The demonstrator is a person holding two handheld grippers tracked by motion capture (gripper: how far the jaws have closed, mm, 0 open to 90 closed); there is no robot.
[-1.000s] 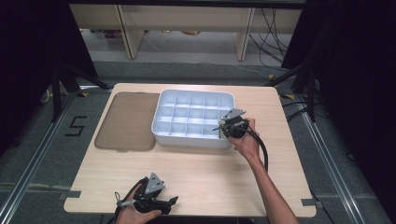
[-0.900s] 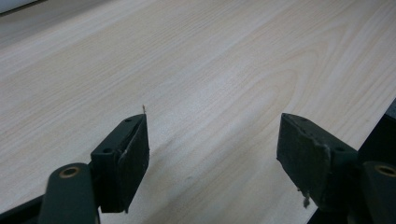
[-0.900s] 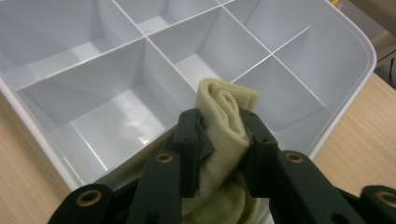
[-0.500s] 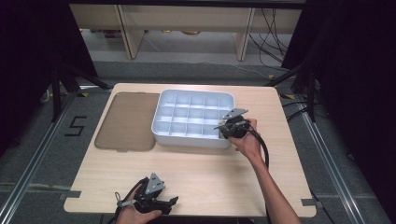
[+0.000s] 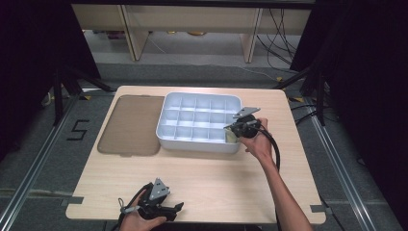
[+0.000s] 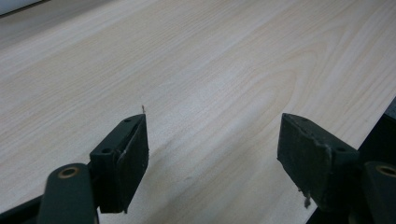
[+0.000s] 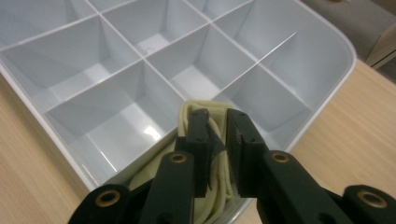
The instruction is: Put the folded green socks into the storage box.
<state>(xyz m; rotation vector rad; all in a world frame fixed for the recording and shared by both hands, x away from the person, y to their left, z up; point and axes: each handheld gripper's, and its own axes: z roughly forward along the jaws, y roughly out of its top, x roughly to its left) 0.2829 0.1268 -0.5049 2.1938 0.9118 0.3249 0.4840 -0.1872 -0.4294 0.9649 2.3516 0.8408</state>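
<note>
A white tray (image 5: 199,97) with several compartments stands at the middle back of the table. A pale yellow soft piece (image 7: 187,112) lies folded in the tray's near right corner compartment (image 5: 231,137). My right gripper (image 5: 234,130) dips into that compartment. Its jaws have just been closing and now stand narrow, with a fold of the pale piece pinched between them (image 7: 218,114). The other compartments in the right gripper view hold nothing. My left gripper (image 5: 175,208) rests at the table's near edge, open wide over bare wood (image 6: 212,135).
A flat brown lid (image 5: 130,125) lies on the table just left of the tray. The wooden table (image 5: 216,173) has bare room between the tray and its near edge. Dark stands and cables surround the table on the floor.
My right gripper stays at the tray's near right corner with only a slight shift. The left gripper has not moved.
</note>
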